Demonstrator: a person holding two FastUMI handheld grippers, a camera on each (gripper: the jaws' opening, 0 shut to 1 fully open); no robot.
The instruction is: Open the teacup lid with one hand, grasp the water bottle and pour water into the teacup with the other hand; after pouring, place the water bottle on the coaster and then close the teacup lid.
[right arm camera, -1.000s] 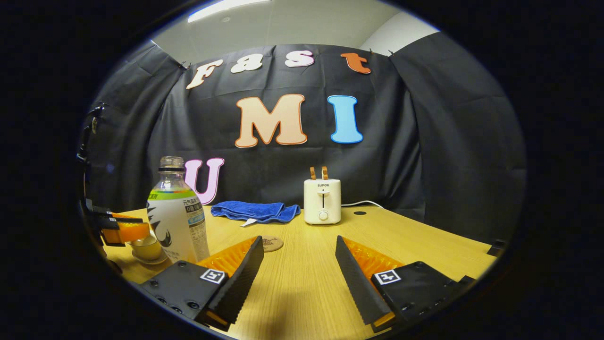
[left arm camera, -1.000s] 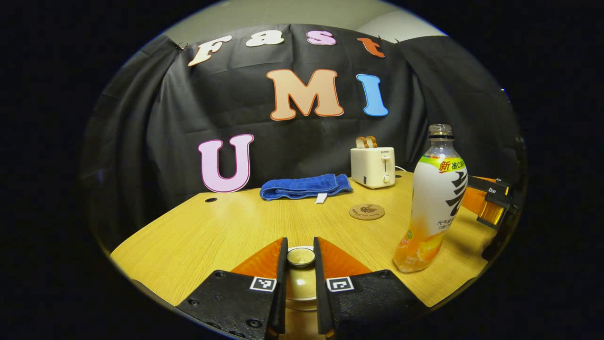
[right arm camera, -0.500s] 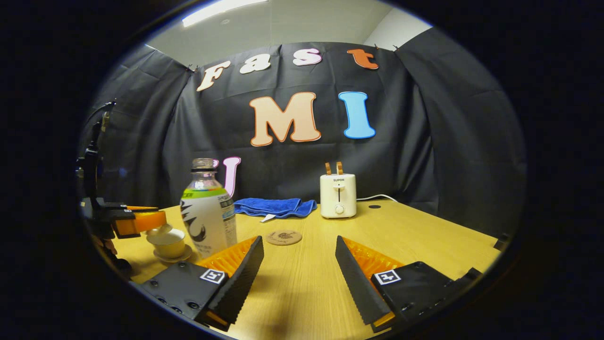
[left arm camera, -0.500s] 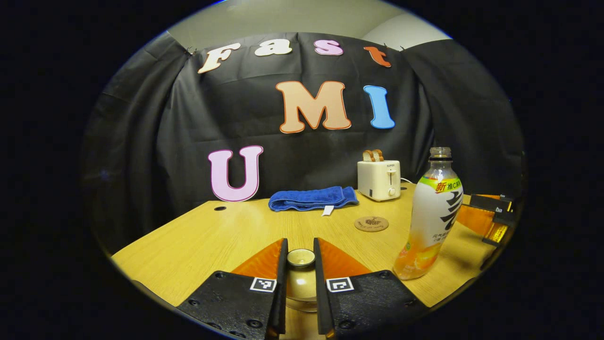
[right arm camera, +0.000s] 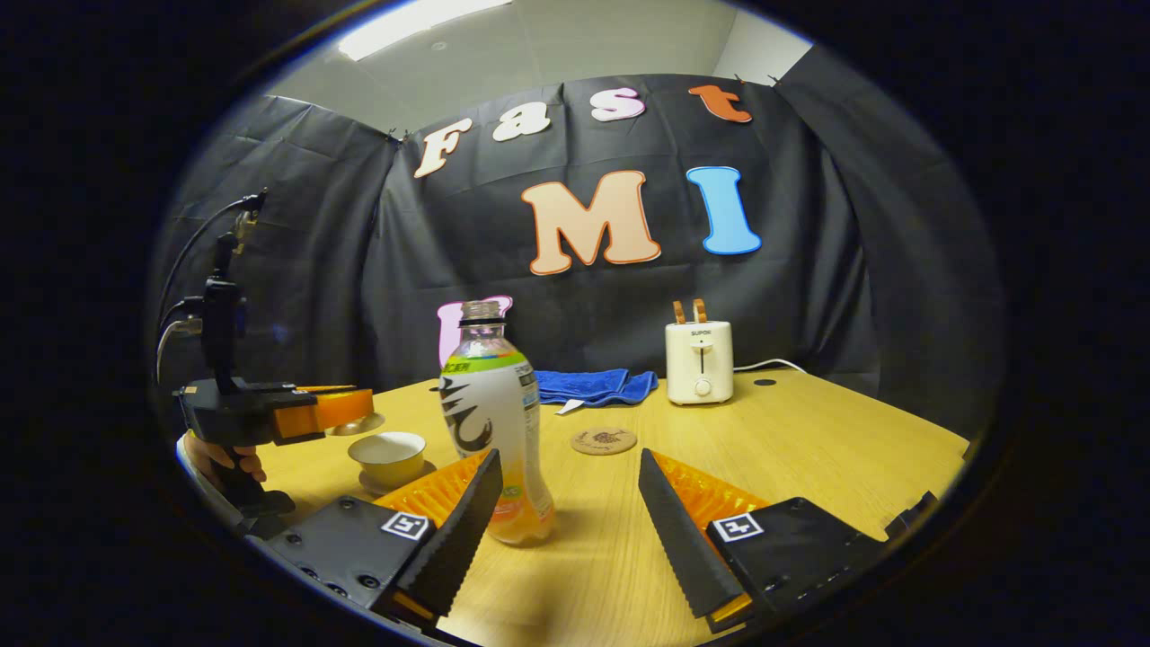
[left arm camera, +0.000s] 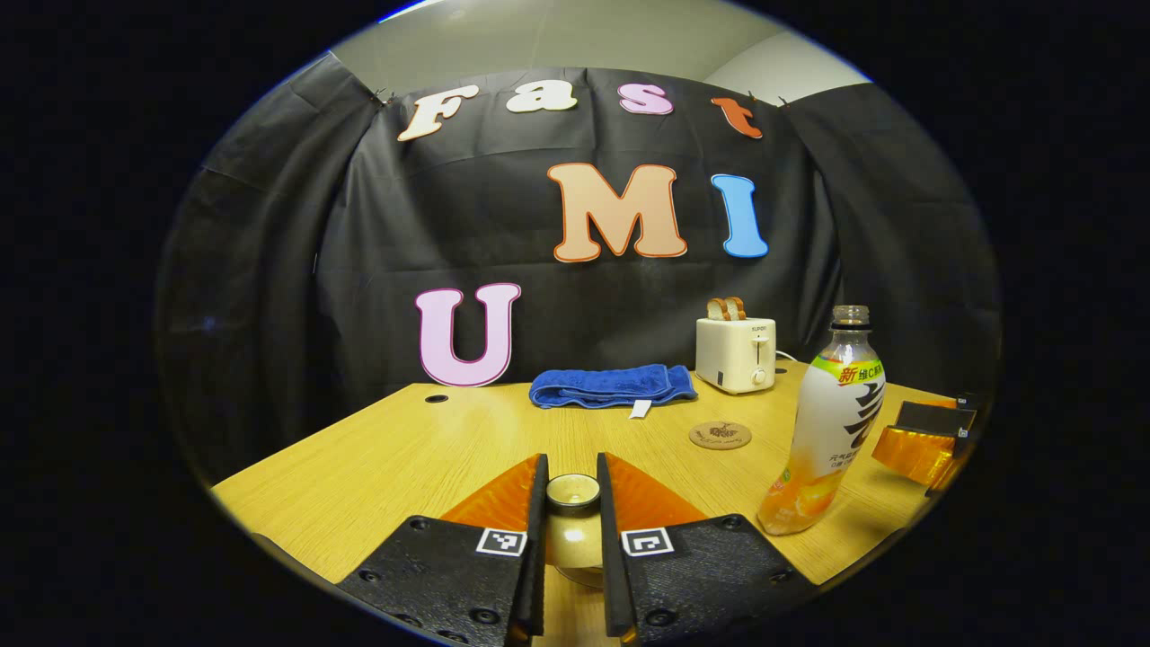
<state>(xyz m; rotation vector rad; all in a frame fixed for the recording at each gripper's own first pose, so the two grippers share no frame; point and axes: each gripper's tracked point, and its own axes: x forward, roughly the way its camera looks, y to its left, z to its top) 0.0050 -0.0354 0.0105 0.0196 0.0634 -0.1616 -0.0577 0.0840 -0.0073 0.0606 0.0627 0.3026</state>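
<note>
Lid (left arm camera: 572, 491) sat pinched between my left gripper's (left arm camera: 571, 503) fingers, lifted clear of the teacup (right arm camera: 388, 454) near the table's (right arm camera: 809, 449) left edge. My right gripper (right arm camera: 568, 490) stood wide open, holding nothing, with the water bottle (right arm camera: 492, 422) upright just ahead; the coaster (right arm camera: 603, 440) lay beyond it.

Blue towel (right arm camera: 588, 385), cream toaster (right arm camera: 699, 362), wood-grain table (right arm camera: 809, 449)

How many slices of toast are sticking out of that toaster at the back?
2: both toast slices stand side by side in the top of the toaster, at the back of the table, right of the blue towel.
</note>
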